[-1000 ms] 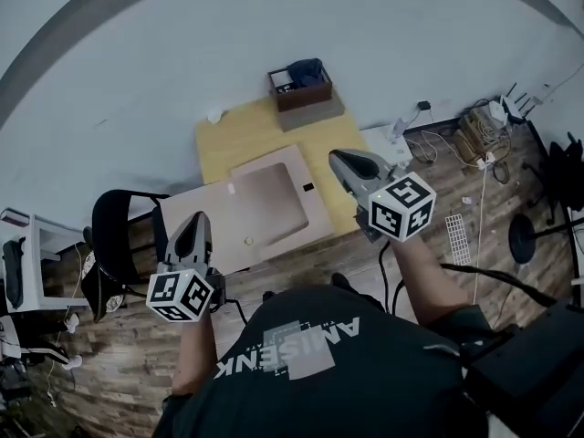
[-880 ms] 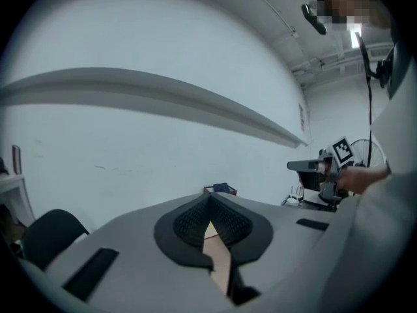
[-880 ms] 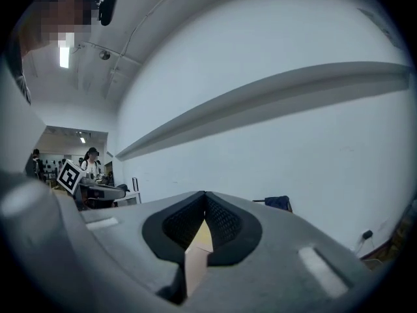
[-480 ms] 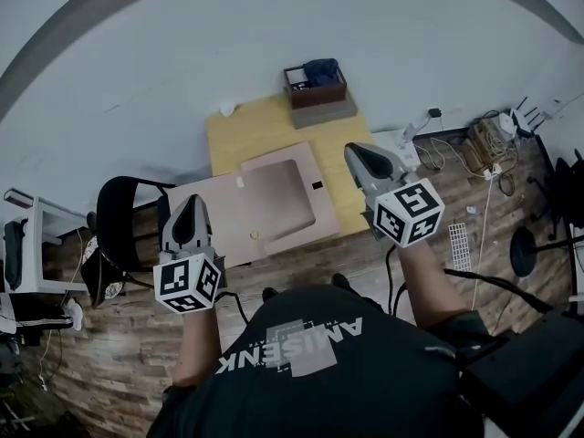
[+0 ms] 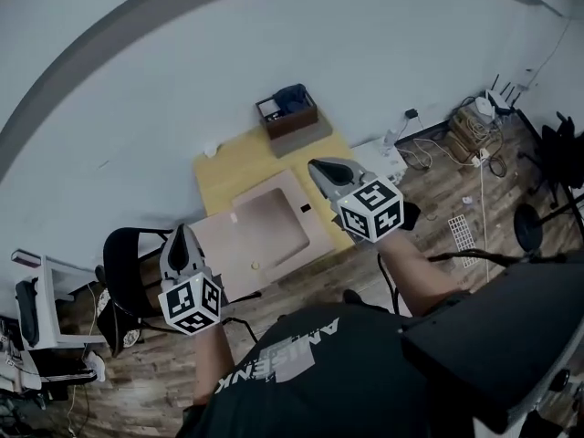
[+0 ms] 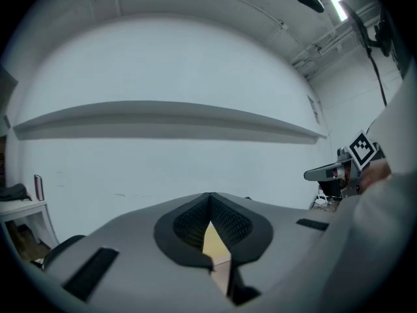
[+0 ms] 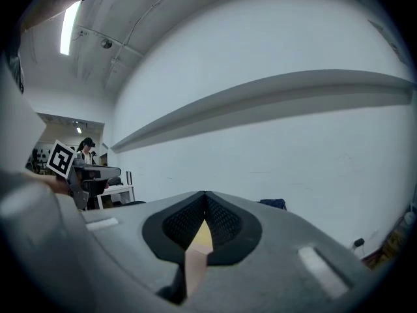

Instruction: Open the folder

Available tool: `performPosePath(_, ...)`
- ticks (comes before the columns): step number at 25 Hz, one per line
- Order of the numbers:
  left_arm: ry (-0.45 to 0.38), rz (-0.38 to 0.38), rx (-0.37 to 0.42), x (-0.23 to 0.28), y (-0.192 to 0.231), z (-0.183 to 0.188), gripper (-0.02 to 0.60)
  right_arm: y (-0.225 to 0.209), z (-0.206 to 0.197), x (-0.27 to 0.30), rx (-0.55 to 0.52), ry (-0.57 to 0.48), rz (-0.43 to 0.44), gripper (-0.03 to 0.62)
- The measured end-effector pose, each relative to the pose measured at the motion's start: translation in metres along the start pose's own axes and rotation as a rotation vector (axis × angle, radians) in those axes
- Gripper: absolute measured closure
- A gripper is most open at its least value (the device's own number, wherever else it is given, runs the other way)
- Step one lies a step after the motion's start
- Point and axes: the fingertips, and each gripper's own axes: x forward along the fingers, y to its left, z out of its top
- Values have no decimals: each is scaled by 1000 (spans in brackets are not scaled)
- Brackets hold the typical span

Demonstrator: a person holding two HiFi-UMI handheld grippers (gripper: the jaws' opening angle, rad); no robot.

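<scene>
At the lower left of the head view the left gripper (image 5: pixel 180 231) hangs over a black office chair (image 5: pixel 123 261), its grey jaws pressed together with nothing between them; its own view shows only a thin sliver of table and folder colour through the slit below the closed pads.

Just right of it, at the frame's centre, lies the flat pale pinkish-brown cardboard folder (image 5: pixel 265 228), on the rectangular yellow wooden table (image 5: pixel 235 164); its long axis runs from the lower left up towards the upper right of the frame, with the short ends facing the chair and the right gripper; its left end reaches past the yellow surface that shows. A darker rectangular panel with rounded corners fills its right half; a small black tab sits at the panel's right edge, and two tiny pale spots mark the lighter left half; whether the cover is lifted I cannot tell.

At the table's far edge, in the upper centre, stands a brown open box (image 5: pixel 299 122) holding a dark blue cloth (image 5: pixel 292 97).

Right of centre the right gripper (image 5: pixel 316 164) hovers above the table's right side, tips towards the box; its jaws are likewise closed on nothing.

Count: one folder, one table, one box, one chair, two grippers.
</scene>
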Motion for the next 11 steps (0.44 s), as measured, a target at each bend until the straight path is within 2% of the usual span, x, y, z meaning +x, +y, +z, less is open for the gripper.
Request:
performPosePath(2, -6, 17, 3, 0, 2, 4, 581, -2, 2, 0, 4, -1, -4, 589)
performPosePath(7, 40, 27, -25, 2, 10, -7, 581, -9, 0, 6, 16, 11, -23, 589)
performPosePath(11, 62, 26, -10, -4, 14, -17, 581, -10, -11, 11, 48, 27, -32, 589)
